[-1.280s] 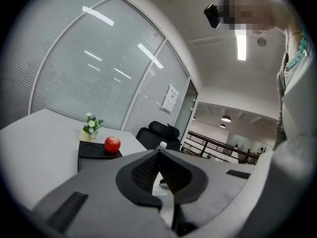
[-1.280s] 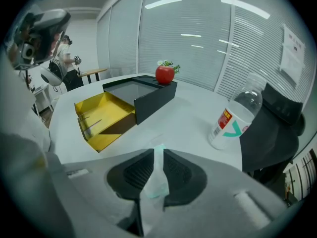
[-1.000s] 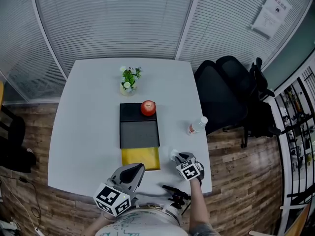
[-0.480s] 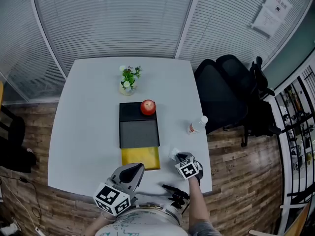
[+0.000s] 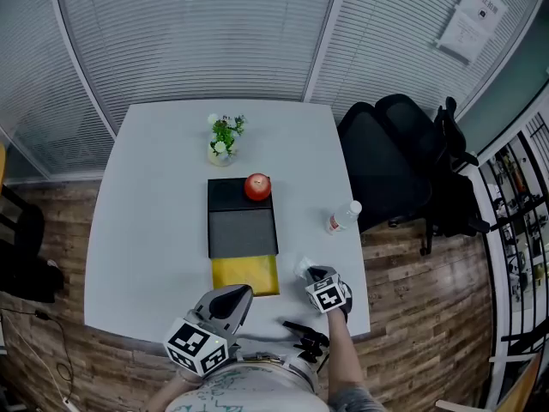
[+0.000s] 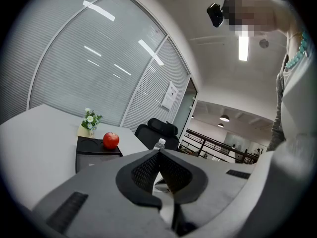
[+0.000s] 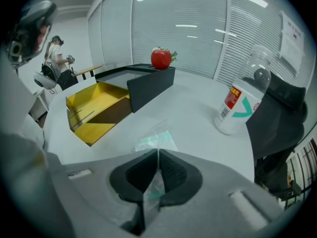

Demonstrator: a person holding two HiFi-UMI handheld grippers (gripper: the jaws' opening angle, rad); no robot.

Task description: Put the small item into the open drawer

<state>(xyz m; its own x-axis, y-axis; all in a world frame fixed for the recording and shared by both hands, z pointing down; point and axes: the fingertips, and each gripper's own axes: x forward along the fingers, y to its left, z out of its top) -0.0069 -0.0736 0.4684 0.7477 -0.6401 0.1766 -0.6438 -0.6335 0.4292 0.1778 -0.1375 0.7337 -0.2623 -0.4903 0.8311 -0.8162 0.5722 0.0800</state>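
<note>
The small item is a clear plastic packet (image 7: 154,140) with teal print, lying on the white table near the front right edge. My right gripper (image 7: 157,155) is over it and its jaws are closing, with the pads pinching the packet's near end. In the head view the right gripper (image 5: 313,277) sits just right of the open yellow drawer (image 5: 245,275), and the packet (image 5: 303,269) shows at its tip. The drawer (image 7: 79,100) sticks out of a black cabinet (image 5: 242,221). My left gripper (image 5: 236,294) hangs at the table's front edge, shut and holding nothing.
A red apple (image 5: 257,187) sits on the black cabinet, and a small potted plant (image 5: 226,138) stands behind it. A water bottle (image 5: 342,218) lies near the table's right edge. A black office chair (image 5: 395,161) stands beside the table on the right.
The right gripper has shifted a hair to the left by the packet. The left gripper and the other objects have stayed put.
</note>
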